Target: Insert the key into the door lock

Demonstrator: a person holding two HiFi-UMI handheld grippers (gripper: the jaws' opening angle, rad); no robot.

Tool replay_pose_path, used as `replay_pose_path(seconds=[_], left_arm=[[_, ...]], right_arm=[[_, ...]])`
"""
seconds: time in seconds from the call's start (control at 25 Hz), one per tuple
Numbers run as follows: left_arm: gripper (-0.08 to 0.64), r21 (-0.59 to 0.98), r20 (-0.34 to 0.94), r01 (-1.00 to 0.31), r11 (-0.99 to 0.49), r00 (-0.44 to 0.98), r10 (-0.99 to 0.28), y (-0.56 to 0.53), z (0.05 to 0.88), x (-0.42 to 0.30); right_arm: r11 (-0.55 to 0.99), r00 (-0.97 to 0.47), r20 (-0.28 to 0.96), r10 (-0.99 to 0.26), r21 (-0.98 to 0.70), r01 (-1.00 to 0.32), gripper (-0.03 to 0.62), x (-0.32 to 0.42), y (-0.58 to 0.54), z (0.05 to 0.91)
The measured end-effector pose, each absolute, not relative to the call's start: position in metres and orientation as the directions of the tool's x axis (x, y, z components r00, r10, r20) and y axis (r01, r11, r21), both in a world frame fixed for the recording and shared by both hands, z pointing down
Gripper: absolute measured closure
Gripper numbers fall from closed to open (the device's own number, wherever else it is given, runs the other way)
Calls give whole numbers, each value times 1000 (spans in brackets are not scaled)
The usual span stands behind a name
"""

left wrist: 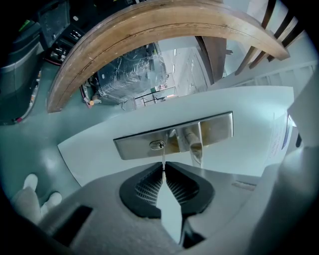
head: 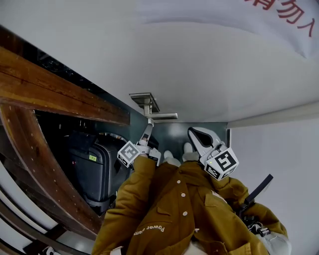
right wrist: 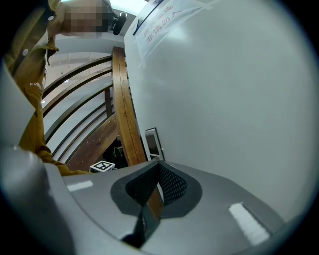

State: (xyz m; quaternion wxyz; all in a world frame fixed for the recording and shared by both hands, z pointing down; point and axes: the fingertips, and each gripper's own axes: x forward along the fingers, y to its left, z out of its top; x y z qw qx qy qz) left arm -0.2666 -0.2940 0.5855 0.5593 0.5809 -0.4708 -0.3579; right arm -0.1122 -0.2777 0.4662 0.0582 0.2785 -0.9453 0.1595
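The head view looks steeply down the white door [head: 199, 64] from above the person's mustard-brown jacket [head: 189, 209]. The left gripper view faces the brushed-steel lock plate [left wrist: 219, 127] head-on, near. The right gripper view looks sideways along the door. All 3 views share that plate and the curved wooden handrail [left wrist: 164, 22].

Curved wooden handrail [head: 60, 94] runs diagonally across the left of the head view. A black hard-shell suitcase [head: 94, 169] stands beside it, with a small yellow tag [head: 92, 157] on its face. Grey-green floor [left wrist: 30, 144] noted beneath. Beyond the handrail sits a bulky load wrapped in clear film [left wrist: 129, 74], possibly stacked goods; the view is too distorted to confirm. White paper notice [head: 289, 15] bears red characters. The person wears a mustard jacket [head: 174, 209] with white buttons, and white shoes [head: 172, 158].
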Motion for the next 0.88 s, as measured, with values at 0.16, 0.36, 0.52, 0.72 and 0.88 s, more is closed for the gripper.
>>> replay_pose_path(seconds=[0.16,0.36,0.52,0.72,0.88], left_arm=[[535,974,183,-186,133,288,-940,-288,604,-270],[535,982,155,-150,117,277,-948,-291,599,-270],[535,986,144,-119,116,260,-955,-291,601,-273],[535,993,109,-73,93,245,-963,-293,593,-272],[535,992,117,-81,101,234,-965,-290,598,-275]], right_arm=[[792,-837,200,-509,-271,-547,586,-110,-280,467],[797,-842,204,-499,-273,-539,586,-111,-282,468],[802,-847,205,-490,-275,-531,586,-113,-282,469],[806,-852,205,-483,-276,-523,586,-114,-282,470],[808,-852,207,-482,-272,-523,586,-113,-282,470]])
